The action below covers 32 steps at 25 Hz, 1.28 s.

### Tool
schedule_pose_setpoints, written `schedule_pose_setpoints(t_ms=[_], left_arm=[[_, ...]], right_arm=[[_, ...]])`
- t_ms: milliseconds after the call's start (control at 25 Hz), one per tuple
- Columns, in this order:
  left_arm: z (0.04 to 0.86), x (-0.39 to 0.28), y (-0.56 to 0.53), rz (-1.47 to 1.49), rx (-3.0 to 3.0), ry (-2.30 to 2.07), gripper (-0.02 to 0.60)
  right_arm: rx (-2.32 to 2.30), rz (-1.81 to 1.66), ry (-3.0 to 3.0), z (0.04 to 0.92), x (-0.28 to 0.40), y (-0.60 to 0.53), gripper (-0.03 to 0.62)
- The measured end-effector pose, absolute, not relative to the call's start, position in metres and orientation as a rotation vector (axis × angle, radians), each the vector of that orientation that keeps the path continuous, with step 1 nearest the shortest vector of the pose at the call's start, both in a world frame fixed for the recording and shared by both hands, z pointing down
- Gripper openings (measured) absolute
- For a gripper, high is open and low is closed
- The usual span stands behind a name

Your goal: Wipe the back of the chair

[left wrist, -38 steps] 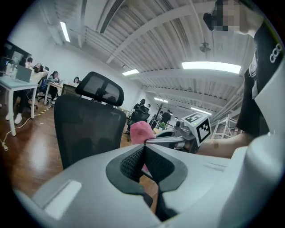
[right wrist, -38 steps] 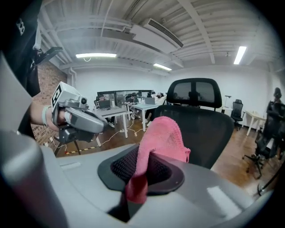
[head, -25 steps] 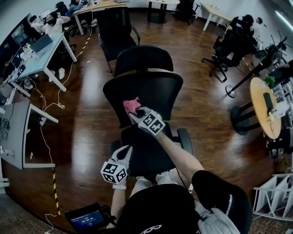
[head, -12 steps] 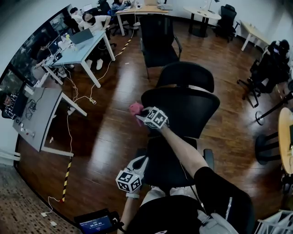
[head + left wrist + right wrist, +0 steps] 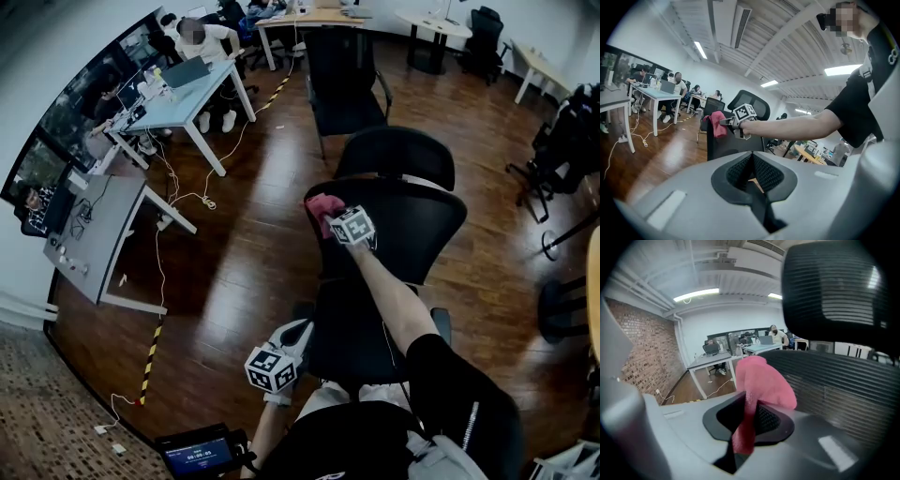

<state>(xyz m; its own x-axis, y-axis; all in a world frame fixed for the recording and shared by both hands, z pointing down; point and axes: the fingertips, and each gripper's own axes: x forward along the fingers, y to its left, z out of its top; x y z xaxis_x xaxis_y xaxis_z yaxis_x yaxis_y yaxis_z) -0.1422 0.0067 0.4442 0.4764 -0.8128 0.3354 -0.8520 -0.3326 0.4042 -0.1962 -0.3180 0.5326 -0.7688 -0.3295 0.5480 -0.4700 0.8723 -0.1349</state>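
Chair back (image 5: 422,225) edge: pink cloth (image 5: 322,205) pinched in right gripper (image 5: 332,217) jaws, arm stretched forward; left gripper (image 5: 292,336) low, jaws closed, empty.

The right gripper (image 5: 330,217), with the pink cloth (image 5: 322,204) pinched in it, has moved across the chair back (image 5: 412,225). A second ago the cloth lay against the left-centre of the mesh, half a second ago it was at the left edge, and now it sits at the upper left corner, up by the top rim. The person's right arm (image 5: 394,305) reaches farther forward and straighter. In the head view the chair now lies right of centre.
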Motion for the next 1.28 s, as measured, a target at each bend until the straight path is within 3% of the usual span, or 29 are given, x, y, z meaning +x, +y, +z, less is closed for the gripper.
schedule_pose_setpoints(t_ms=[600,1280], left_arm=[[0.441,-0.093,-0.013,0.164,2.252,-1.296,-0.006],[0.442,-0.002,-0.042,0.201,2.359,-1.112,-0.006]], right_arm=[[0.847,0.442,-2.485,0.525,-0.071,-0.364,0.041],[1.264,0.549,-2.358,0.525,0.151,-0.393,0.041]])
